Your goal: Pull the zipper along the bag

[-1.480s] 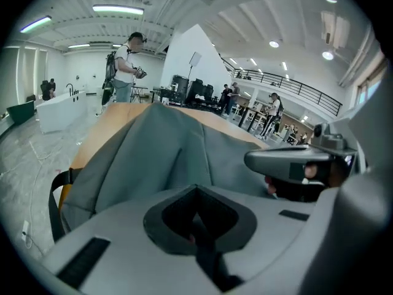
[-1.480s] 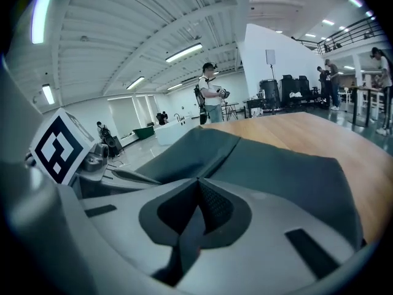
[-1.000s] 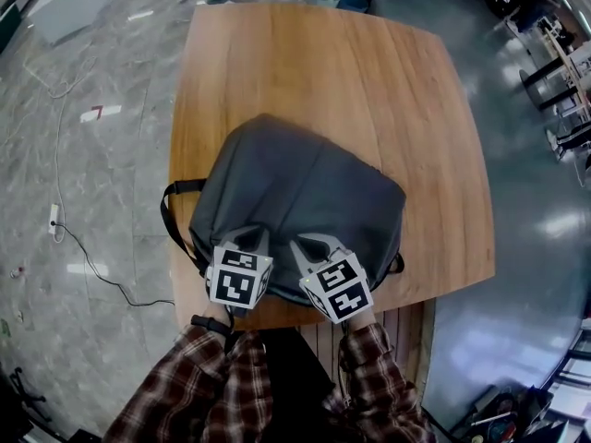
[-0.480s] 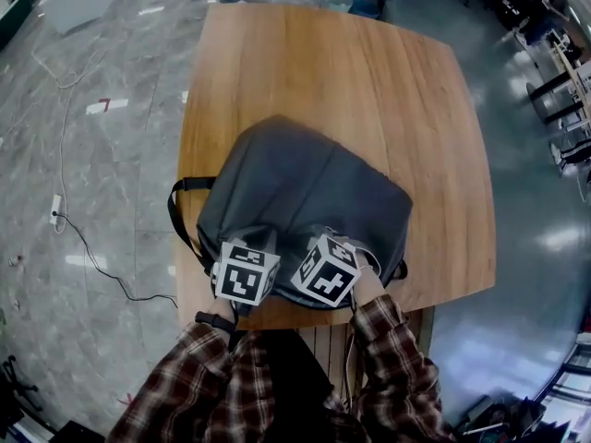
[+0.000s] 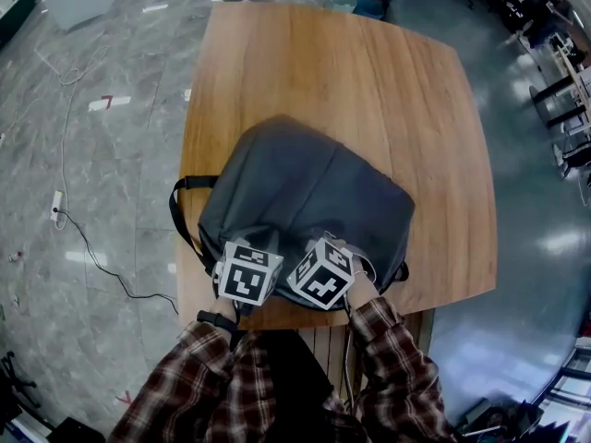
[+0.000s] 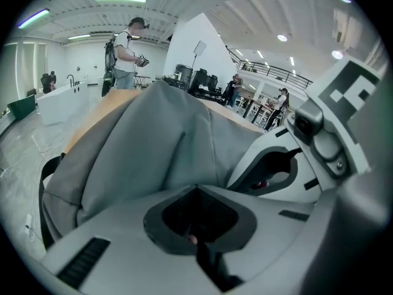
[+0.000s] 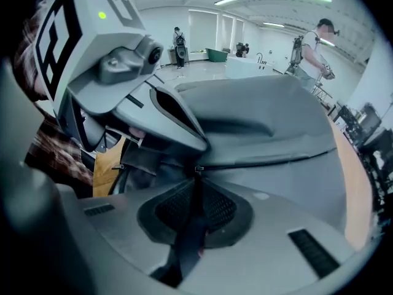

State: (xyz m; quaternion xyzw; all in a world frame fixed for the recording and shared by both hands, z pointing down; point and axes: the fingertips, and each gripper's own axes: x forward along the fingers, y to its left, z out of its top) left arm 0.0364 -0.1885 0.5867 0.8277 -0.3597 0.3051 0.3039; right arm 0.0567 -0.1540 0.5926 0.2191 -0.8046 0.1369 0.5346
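Note:
A grey backpack [image 5: 305, 187] lies on the wooden table [image 5: 406, 90], its bottom end at the near edge. Both grippers sit side by side at that near end. My left gripper [image 5: 259, 242] is shut, with grey bag fabric [image 6: 141, 146] bunched up just past its tips [image 6: 196, 189]. My right gripper [image 5: 300, 246] is shut on the dark zipper pull [image 7: 195, 195], which runs up to the small metal slider [image 7: 198, 168]. From the slider the closed zipper line [image 7: 276, 158] runs off to the right across the bag. The left gripper's body [image 7: 123, 66] fills the upper left of the right gripper view.
A black strap [image 5: 175, 215] of the bag hangs over the table's left edge. The table's near edge [image 5: 277, 317] is directly under the grippers. A cable [image 5: 83, 247] lies on the floor at left. A person [image 6: 126, 54] stands beyond the table's far end.
My right gripper has swung left and turned, closing in beside the left gripper at the bag's near end. The left gripper has barely moved.

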